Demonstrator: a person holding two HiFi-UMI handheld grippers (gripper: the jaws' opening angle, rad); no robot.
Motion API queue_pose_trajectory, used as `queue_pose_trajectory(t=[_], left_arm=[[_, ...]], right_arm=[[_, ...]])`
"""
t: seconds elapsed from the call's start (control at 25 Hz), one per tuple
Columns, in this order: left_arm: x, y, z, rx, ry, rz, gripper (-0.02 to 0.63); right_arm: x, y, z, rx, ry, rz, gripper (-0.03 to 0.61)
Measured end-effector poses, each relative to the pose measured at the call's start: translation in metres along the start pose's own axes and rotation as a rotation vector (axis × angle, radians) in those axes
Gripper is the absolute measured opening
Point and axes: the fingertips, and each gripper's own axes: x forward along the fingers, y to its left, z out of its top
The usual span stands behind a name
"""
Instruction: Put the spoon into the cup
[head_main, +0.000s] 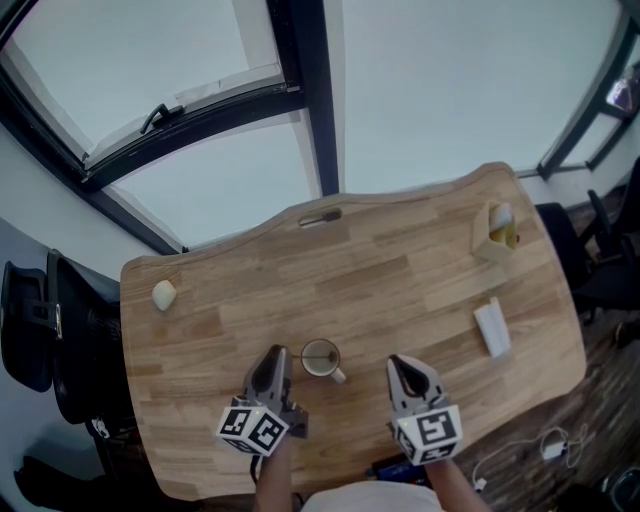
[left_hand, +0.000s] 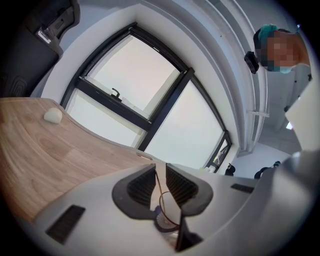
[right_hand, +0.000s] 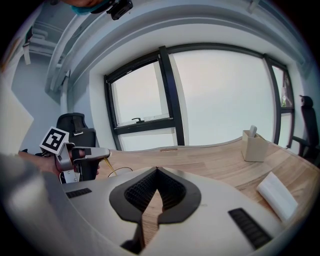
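Golden spoon (left_hand: 158, 187): thin handle pinched between the nearly closed jaws of the left gripper (head_main: 272, 358). Its long axis slants steeply down, with the lower end at the rim of the cup (head_main: 322, 371).
Cup position: upright near the table's front edge, between the two grippers.
Cup handle: turned towards the right gripper (head_main: 399, 364), whose jaw tips press together on nothing.
Surface: pale wooden table (head_main: 400, 280) with a wavy far edge.
Room: black-framed windows (head_main: 200, 100) beyond.
Container: beige holder (head_main: 492, 240) at the far right, with white and yellow things inside.

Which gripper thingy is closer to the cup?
Left. The left hand-held gripper sits right beside the cup, on its left; the right hand-held gripper is farther off on the other side.
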Motion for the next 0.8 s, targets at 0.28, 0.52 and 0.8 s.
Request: queue_pose_trajectory(t=[0.28, 0.52, 0.8], left_arm=[[-0.004, -0.003, 0.003, 0.021, -0.011, 0.008, 0.045], [-0.008, -0.001, 0.008, 0.043, -0.022, 0.034, 0.074], [-0.016, -0.005, 0.022, 0.077, -0.058, 0.047, 0.074]], right_arm=[[-0.005, 0.006, 0.000, -0.002, 0.010, 0.022, -0.003], [-0.010, 0.006, 0.004, -0.008, 0.000, 0.019, -0.003], [-0.015, 0.005, 0.012, -0.023, -0.025, 0.021, -0.003]])
